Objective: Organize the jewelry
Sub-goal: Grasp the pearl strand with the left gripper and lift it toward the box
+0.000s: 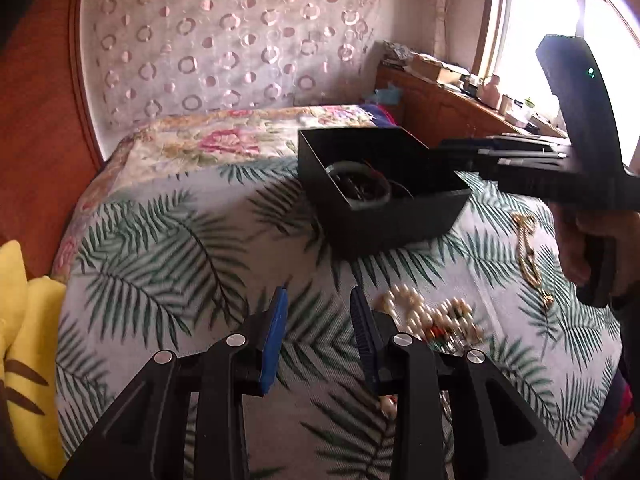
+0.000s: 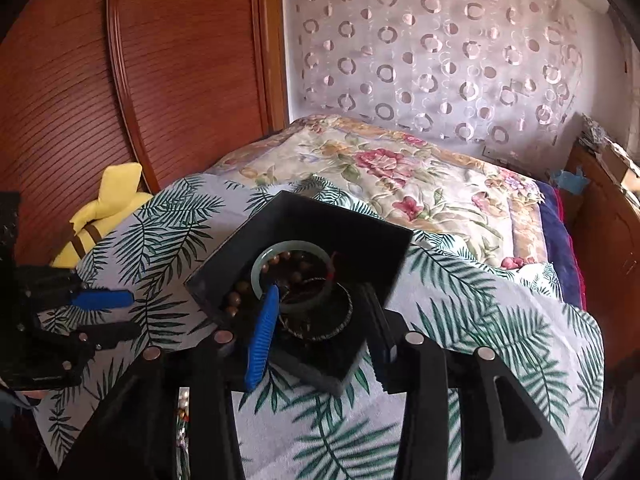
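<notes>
A black open box [image 1: 380, 216] stands on the leaf-print cloth and holds a pale green bangle [image 1: 360, 168], brown beads and other bracelets; in the right wrist view the box [image 2: 320, 224] and the green bangle [image 2: 280, 249] show clearly. My right gripper [image 2: 320, 300] is open and empty, its fingers over the box's near side; it also shows in the left wrist view [image 1: 500, 152]. My left gripper [image 1: 318, 304] is open and empty above the cloth, left of a pearl necklace [image 1: 412, 308]. A gold chain [image 1: 528, 256] lies to the right of the box.
A yellow plush toy [image 1: 24, 344] lies at the bed's left edge, also in the right wrist view [image 2: 104, 212]. A floral quilt [image 2: 400, 176] covers the far bed. A wooden cabinet [image 1: 440, 108] with clutter stands under the window. A wooden headboard [image 2: 120, 80] is at left.
</notes>
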